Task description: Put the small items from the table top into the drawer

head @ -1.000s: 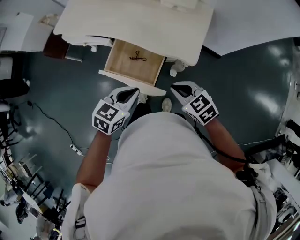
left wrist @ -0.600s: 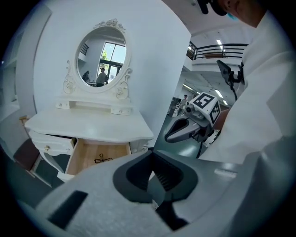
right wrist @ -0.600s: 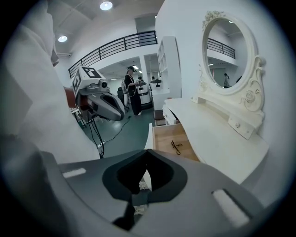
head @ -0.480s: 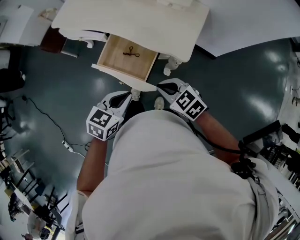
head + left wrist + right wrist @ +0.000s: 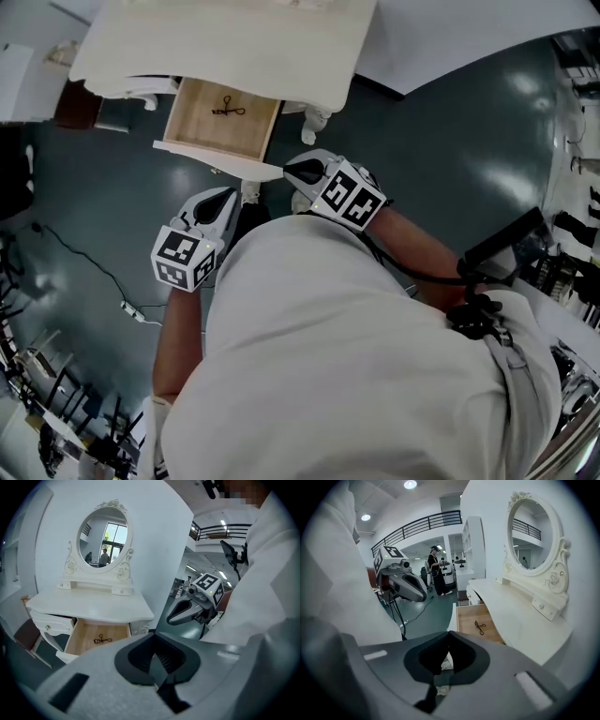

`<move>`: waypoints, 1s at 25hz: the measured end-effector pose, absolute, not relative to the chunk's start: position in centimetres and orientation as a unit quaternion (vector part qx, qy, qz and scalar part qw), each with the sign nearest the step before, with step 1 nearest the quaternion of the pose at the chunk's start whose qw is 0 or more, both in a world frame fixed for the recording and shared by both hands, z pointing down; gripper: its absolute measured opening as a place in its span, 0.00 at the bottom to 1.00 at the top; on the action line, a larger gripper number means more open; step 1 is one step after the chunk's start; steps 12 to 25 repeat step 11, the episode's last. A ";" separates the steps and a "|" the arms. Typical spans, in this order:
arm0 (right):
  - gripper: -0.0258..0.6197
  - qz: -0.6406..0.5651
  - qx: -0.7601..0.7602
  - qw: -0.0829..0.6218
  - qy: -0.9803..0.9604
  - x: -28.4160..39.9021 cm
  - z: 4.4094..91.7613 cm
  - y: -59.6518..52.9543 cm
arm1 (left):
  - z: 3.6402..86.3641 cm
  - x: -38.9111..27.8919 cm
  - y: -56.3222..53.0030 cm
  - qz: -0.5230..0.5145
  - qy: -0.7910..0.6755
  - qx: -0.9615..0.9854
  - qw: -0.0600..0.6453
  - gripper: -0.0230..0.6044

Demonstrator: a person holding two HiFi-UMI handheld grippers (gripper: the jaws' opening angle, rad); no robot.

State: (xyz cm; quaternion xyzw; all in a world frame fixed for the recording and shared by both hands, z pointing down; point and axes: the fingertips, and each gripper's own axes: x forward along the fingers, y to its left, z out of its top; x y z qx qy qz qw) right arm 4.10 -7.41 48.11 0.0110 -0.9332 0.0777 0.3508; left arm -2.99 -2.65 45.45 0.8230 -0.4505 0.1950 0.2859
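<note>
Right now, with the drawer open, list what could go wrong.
1. The drawer juts out; a step forward could bump its front edge.
2. A cable lies on the floor at the left, a likely trip hazard.
3. The left tool and right tool are both shut and empty; reaching for an item without opening first would probably just push it.

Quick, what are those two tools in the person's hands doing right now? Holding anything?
Left tool: closed, holding nothing.
Right tool: closed, holding nothing.
</note>
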 end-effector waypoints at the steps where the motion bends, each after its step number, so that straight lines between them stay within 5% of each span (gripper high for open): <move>1: 0.04 0.076 0.010 0.351 -0.933 4.0 48.2 -7.5 | 45.5 -3.1 -2.7 0.196 -0.452 0.822 0.286 0.04; 25: 0.04 0.063 0.005 0.350 -0.935 4.9 48.1 -8.2 | 46.0 -2.3 -2.9 0.203 -0.458 0.815 0.291 0.04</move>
